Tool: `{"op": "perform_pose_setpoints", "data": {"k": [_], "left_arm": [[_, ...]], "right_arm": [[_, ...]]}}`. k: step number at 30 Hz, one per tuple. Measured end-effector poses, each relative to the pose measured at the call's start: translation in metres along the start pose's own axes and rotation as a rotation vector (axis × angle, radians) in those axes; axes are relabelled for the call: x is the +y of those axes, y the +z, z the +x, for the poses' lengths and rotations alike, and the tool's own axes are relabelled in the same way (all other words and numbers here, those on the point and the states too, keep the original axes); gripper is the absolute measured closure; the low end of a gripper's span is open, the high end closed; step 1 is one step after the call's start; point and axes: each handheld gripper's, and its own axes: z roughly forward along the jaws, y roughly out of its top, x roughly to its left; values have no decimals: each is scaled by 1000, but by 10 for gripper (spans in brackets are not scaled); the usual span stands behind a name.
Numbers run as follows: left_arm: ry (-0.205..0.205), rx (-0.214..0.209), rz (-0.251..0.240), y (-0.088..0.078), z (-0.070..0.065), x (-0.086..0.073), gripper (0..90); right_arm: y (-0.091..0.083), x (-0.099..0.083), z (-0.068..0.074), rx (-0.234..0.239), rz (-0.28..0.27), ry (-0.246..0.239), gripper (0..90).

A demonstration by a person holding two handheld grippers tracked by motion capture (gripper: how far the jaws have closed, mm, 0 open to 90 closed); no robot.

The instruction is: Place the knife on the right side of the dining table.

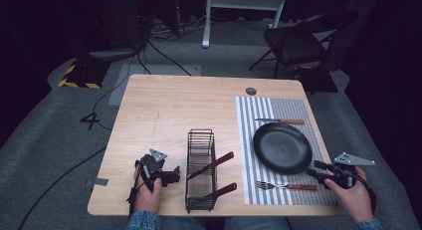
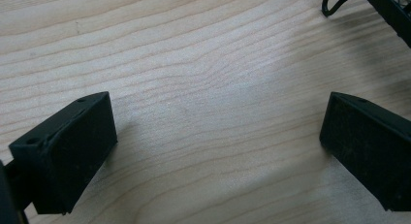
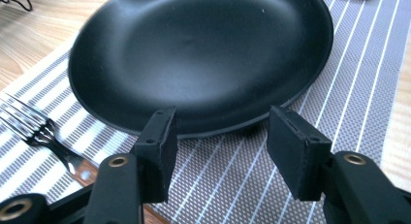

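Black and matte, the plate (image 1: 282,148) sat on the striped placemat (image 1: 293,190), and everything else took its place from it. The fork (image 1: 287,186) lay just on your side of the plate, its long axis running across you, tines toward the wire rack (image 1: 200,170), wooden handle toward your right gripper (image 1: 318,168). A knife (image 1: 278,121) lay just beyond the plate's far rim — parallel to the fork. You held that right gripper near the plate's right near edge, jaws moderately apart and empty, plate rim straight ahead, fork handle low to its left. It was much the nearer hand. Your left gripper (image 1: 171,173) rested well left of the plate, beyond the rack, jaws wide over bare table (image 2: 203,88) — empty.
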Motion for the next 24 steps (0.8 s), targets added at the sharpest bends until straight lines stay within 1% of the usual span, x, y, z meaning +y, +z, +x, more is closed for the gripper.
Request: {"op": "perform_pose_setpoints", "data": {"k": [1, 3, 6, 8, 10, 12, 15, 17, 18, 24], "left_arm": [[0, 0, 0, 0, 0, 0, 0], [0, 0, 0, 0, 0, 0, 0], [0, 0, -1, 0, 0, 0, 0], [0, 0, 0, 0, 0, 0, 0], [0, 0, 0, 0, 0, 0, 0], [0, 0, 0, 0, 0, 0, 0], [1, 0, 0, 0, 0, 0, 0], [0, 0, 0, 0, 0, 0, 0], [0, 0, 0, 0, 0, 0, 0], [1, 0, 0, 0, 0, 0, 0]], "right_arm": [[0, 0, 0, 0, 0, 0, 452], [5, -8, -1, -7, 4, -16, 452], [8, -13, -1, -10, 5, -20, 440], [8, -17, -3, -10, -23, -7, 436], [8, -21, -4, -16, -23, -6, 431], [8, -24, -5, -35, 7, -34, 437], [7, -25, -3, -56, 17, -67, 427], [7, -25, 0, -64, 26, -97, 397], [9, -24, 2, -72, 34, -124, 384], [9, -24, 2, -70, 34, -121, 384]]}}
